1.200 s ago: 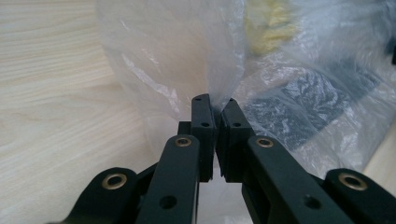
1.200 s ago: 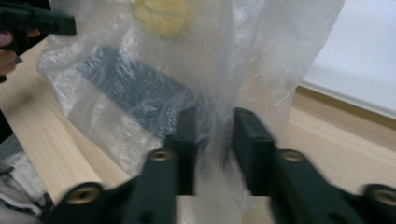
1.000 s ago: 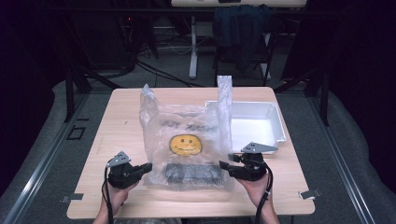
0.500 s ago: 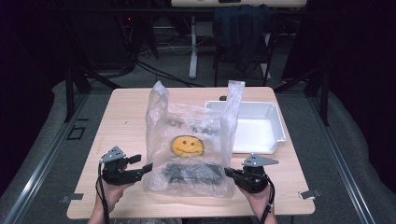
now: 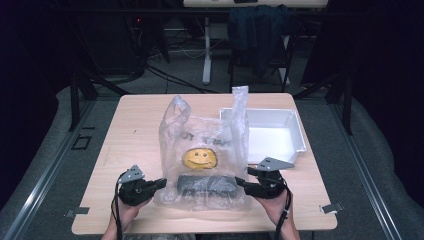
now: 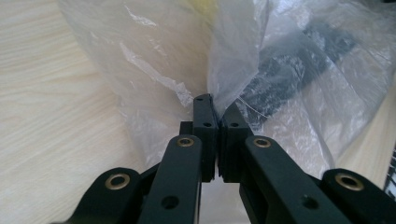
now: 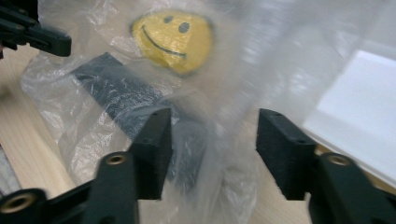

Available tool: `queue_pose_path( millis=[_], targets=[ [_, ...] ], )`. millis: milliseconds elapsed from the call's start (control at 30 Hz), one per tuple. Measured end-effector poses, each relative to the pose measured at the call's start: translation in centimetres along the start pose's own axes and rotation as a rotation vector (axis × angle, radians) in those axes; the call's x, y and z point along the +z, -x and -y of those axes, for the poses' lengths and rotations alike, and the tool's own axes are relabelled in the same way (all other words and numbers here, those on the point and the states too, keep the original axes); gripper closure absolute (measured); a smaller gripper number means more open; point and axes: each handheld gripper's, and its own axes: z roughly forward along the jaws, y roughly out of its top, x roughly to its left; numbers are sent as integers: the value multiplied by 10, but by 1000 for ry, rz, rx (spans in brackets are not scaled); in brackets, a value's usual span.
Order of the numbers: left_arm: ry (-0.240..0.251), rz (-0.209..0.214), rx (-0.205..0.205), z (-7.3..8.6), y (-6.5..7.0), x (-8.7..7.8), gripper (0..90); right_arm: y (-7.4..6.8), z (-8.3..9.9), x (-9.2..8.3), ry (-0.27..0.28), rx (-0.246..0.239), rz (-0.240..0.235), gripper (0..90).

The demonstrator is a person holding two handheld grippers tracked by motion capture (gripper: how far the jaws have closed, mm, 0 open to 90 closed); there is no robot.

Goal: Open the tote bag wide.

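Note:
A clear plastic bag (image 5: 205, 135) with a yellow smiley (image 5: 200, 158) stands on the table, with a dark flat object (image 5: 207, 184) inside at the bottom. My left gripper (image 5: 162, 182) is at the bag's lower left corner. In the left gripper view its jaws have just been closing, and the left gripper (image 6: 217, 105) is shut on a fold of the bag's film (image 6: 154, 60). My right gripper (image 5: 240, 182) is at the lower right corner. Its jaws have just been opening. The right gripper (image 7: 212, 121) stands open with loose film between the fingers and the smiley (image 7: 173, 39) beyond.
A white tray (image 5: 300, 145) sits at the back right of the wooden table (image 5: 135, 130), just behind the bag. The bag's two handles stick up. Dark floor, cables and a chair lie beyond the table's far edge.
Both hands drew back toward the near edge, then returned to the bag's lower corners. The bag's top bunched inward and shifted a little right.

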Motion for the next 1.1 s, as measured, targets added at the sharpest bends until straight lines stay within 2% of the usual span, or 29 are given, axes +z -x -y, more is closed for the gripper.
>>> queue_pose_path(
  millis=[33,67,100,133,200,267,300,333,367,400,433,467,500,533,567,600,633,667,733,767,800,867,900,933,967,1000,1033,1067,1100],
  targets=[
    [0,0,0,0,0,0,884,-1,0,4,-3,-10,19,696],
    [-16,-1,9,1,0,2,884,-1,0,4,-3,-10,19,696],
    [-43,4,12,5,0,5,884,1,5,8,-13,-18,5,849],
    [-58,7,10,7,0,6,884,0,9,7,-14,-27,0,882],
    [-76,15,7,8,-1,7,883,0,12,6,-21,-34,-11,896],
    [-90,14,-4,10,-1,8,876,-1,21,3,-25,-17,-40,899],
    [-105,18,6,10,-2,7,842,-3,29,0,-44,-23,-42,900],
    [-105,18,6,10,-2,7,797,-3,29,0,-44,-23,-42,900],
    [-104,15,8,8,-3,5,797,-3,32,0,-44,-16,-47,900],
    [-86,13,3,2,-3,0,674,-2,36,1,-50,6,-46,900],
    [-86,13,3,2,-3,0,573,-1,37,1,-56,2,-52,900],
    [-71,-8,4,-2,-2,-4,573,-1,37,1,-56,2,-52,900],
    [-21,-9,-14,-13,-1,-15,402,-1,39,0,-60,10,-57,900],
    [-21,-9,-14,-13,-1,-15,347,-1,39,0,-60,10,-57,900],
    [12,-16,-16,-18,1,-19,347,-2,40,0,-53,18,-60,900],
    [25,-16,-15,-24,3,-22,313,-1,42,-2,-62,13,-60,900],
    [42,-27,-9,-31,6,-19,293,-1,44,-3,-68,14,-71,900],
    [42,-27,-9,-31,6,-19,306,-2,45,-3,-58,17,-67,900],
    [24,-39,7,-34,8,-8,329,-3,45,-4,-63,16,-75,900],
    [6,-41,17,-34,8,-1,511,-5,45,-3,-72,6,-86,900],
    [-22,-42,22,-32,8,6,511,-5,45,-3,-72,6,-86,900],
    [-53,-35,17,-25,9,16,724,-5,46,-2,-91,3,-79,900],
    [-74,-26,27,-20,10,20,791,-4,47,-1,-105,16,-70,900],
    [-97,1,28,-11,13,23,870,2,50,2,-139,45,-60,898],
    [-104,5,29,-8,15,23,884,5,51,3,-140,55,-65,831],
    [-111,-10,50,-6,17,21,889,6,50,4,-150,64,-53,709],
    [-111,-10,50,-6,17,21,891,6,50,4,-150,64,-53,709],
    [-111,-5,53,-5,17,20,891,5,47,3,-152,51,-21,612],
    [-115,4,54,-3,17,19,891,3,44,1,-135,31,-10,539]
  ],
)
